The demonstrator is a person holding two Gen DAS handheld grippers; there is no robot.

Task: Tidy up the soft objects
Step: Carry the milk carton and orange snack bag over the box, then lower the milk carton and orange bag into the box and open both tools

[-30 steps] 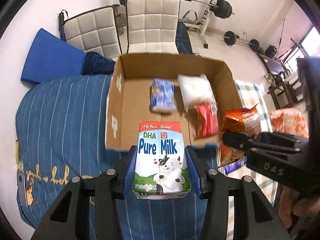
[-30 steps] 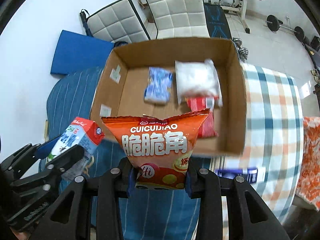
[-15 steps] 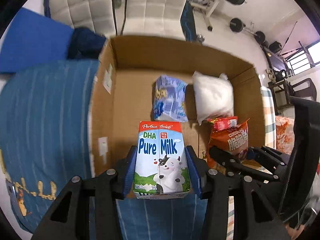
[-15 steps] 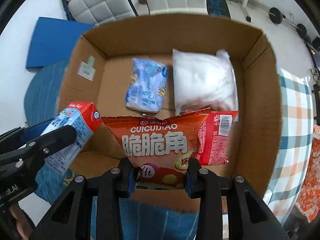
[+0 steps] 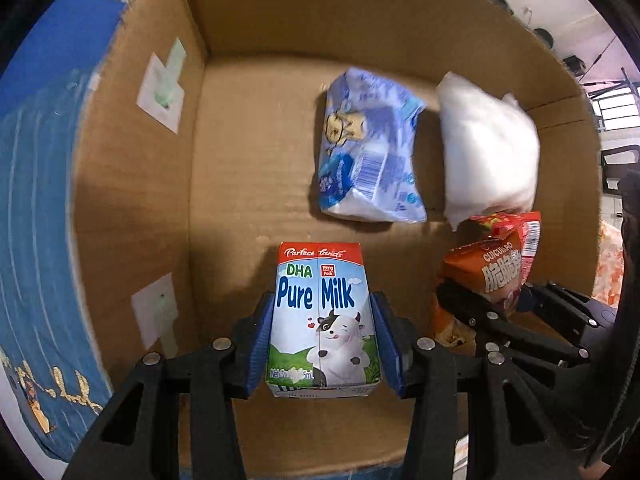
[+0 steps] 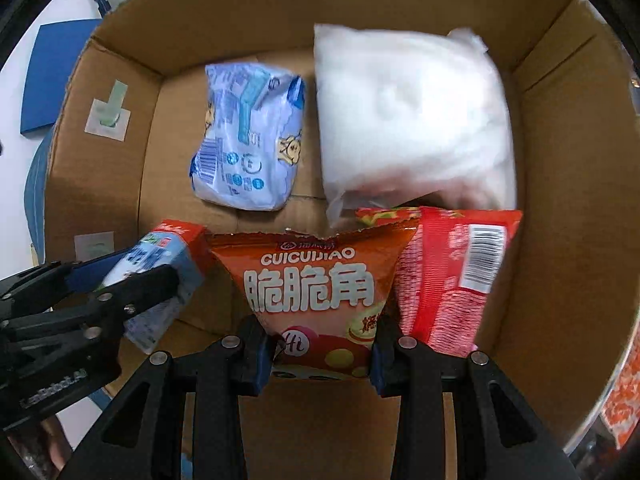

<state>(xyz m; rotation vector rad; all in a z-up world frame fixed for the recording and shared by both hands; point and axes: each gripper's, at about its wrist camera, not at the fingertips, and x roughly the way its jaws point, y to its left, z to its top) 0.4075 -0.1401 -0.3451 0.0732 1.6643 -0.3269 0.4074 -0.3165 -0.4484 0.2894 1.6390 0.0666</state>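
My left gripper [image 5: 323,340] is shut on a Pure Milk carton [image 5: 322,312] and holds it upright inside the cardboard box [image 5: 132,184], near its front left. The carton also shows in the right wrist view [image 6: 160,276]. My right gripper [image 6: 320,352] is shut on an orange snack bag [image 6: 316,292] and holds it low in the box's front right, beside a red packet [image 6: 452,276]. A blue-white tissue pack [image 5: 368,168] and a white pillow-like bag [image 5: 488,164] lie on the box floor behind.
The box sits on a blue striped bedcover [image 5: 36,240]. A blue mat [image 6: 56,76] lies beyond the box's left wall. An orange patterned cloth [image 6: 620,404] lies at the right. The box floor's left half [image 5: 244,152] is bare cardboard.
Both grippers have moved forward and down into the box with their loads. The box now fills both views, and the room behind is almost out of sight.
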